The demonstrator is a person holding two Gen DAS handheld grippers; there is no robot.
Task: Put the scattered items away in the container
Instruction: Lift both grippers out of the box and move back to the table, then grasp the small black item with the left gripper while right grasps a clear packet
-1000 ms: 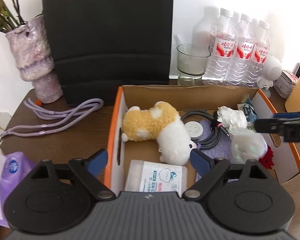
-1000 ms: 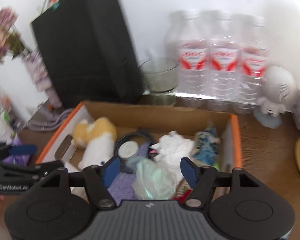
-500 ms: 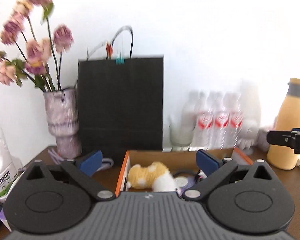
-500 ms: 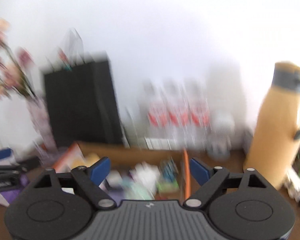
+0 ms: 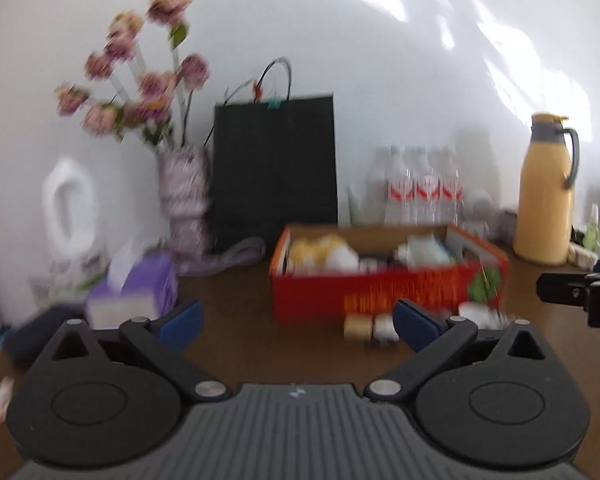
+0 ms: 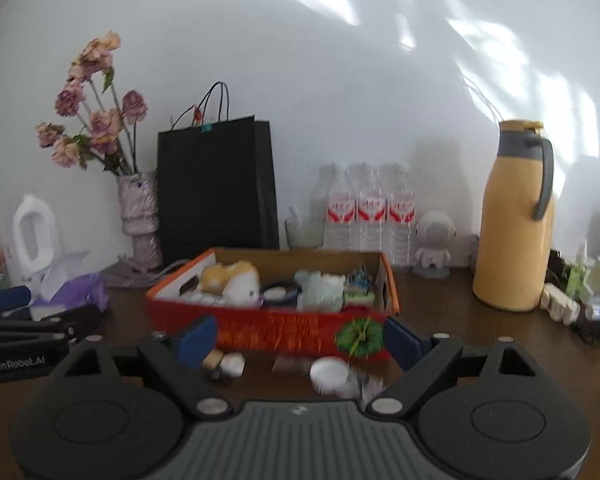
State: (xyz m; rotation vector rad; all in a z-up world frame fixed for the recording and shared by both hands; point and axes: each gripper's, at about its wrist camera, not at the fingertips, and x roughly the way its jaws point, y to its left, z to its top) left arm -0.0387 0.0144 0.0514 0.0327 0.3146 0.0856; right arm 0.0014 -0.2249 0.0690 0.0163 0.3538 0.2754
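white item [image 6: 327,372]: on surface [image 6: 460,320], before box [image 6: 268,330], just ahead of right gripper [image 6: 296,342]
right gripper: wide, empty, nearer
left gripper [image 5: 296,322]: wide, empty

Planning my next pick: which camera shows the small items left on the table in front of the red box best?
The right wrist view. The small items lie there fairly sharp between the open right claw fingers, before the red box. The left wrist view shows them blurred, partly hidden behind a finger.
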